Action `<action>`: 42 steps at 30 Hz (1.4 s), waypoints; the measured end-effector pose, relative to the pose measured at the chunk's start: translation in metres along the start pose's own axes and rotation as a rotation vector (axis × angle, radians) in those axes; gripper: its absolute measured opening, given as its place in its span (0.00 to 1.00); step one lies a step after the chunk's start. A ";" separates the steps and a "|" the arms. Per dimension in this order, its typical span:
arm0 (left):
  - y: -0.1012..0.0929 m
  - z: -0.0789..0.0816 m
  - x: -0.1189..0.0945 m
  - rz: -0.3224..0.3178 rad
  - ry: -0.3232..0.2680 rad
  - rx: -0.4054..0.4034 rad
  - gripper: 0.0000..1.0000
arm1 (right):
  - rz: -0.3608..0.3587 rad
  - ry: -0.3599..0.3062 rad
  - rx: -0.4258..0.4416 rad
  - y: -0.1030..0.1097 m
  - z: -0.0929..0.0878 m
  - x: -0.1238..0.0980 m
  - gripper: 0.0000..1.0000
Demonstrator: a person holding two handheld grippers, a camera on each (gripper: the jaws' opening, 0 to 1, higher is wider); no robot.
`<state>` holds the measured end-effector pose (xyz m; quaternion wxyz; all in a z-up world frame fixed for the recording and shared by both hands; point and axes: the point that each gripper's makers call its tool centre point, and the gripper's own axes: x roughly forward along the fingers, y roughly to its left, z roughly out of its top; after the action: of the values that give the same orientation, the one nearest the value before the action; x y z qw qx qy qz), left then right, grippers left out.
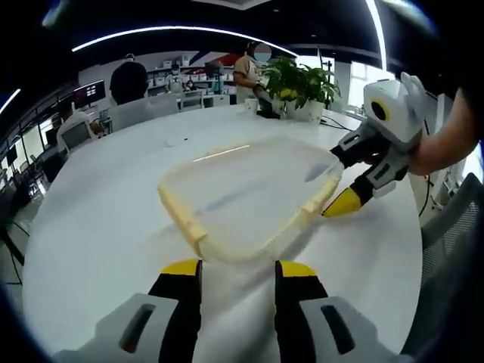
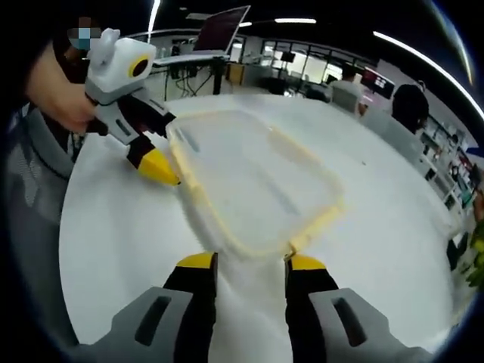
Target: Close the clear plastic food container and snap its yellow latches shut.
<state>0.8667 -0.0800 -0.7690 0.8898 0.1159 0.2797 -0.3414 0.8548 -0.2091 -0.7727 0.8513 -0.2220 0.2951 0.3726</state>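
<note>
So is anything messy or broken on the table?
Nothing stands out. The clear container sits flat on the white table with its lid on and no spills or cracks visible. Both views are blurry, so whether the yellow latches are snapped is unclear.

1 clear plastic food container [image 1: 246,197], lid on, just ahead of the left gripper [image 1: 238,266] fingertips; same one sits ahead of the right gripper [image 2: 250,261] tips in right gripper view.

Yellow latches [image 1: 311,206]: 2 made out in left gripper view, 1 per side of the fingers; blur, could be more.

2 grippers total, 2 yellow-tipped fingers [image 1: 181,267] each.

1 white round table [image 1: 98,227].

1 potted plant [image 1: 299,87], far beyond the fingertips w/ 3 people [image 1: 128,79] in the bkgd.

1 laptop [image 2: 221,30], far past right fingertips.
</note>
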 end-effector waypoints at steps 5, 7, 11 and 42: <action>0.003 -0.003 -0.005 0.008 0.009 -0.013 0.31 | 0.015 -0.004 0.018 0.004 0.001 0.001 0.30; 0.005 -0.004 -0.009 0.017 0.007 -0.044 0.31 | 0.021 0.001 0.020 0.004 0.001 -0.001 0.29; 0.006 -0.007 -0.023 0.043 -0.001 -0.081 0.32 | 0.034 -0.004 0.053 0.007 0.005 -0.011 0.35; -0.026 0.007 -0.157 0.194 -0.189 -0.272 0.48 | -0.074 -0.157 0.286 0.050 0.021 -0.125 0.63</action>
<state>0.7561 -0.0171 -0.6732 0.9484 -0.0115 0.2260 -0.2222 0.7547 -0.2280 -0.6820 0.9079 -0.0796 0.2691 0.3113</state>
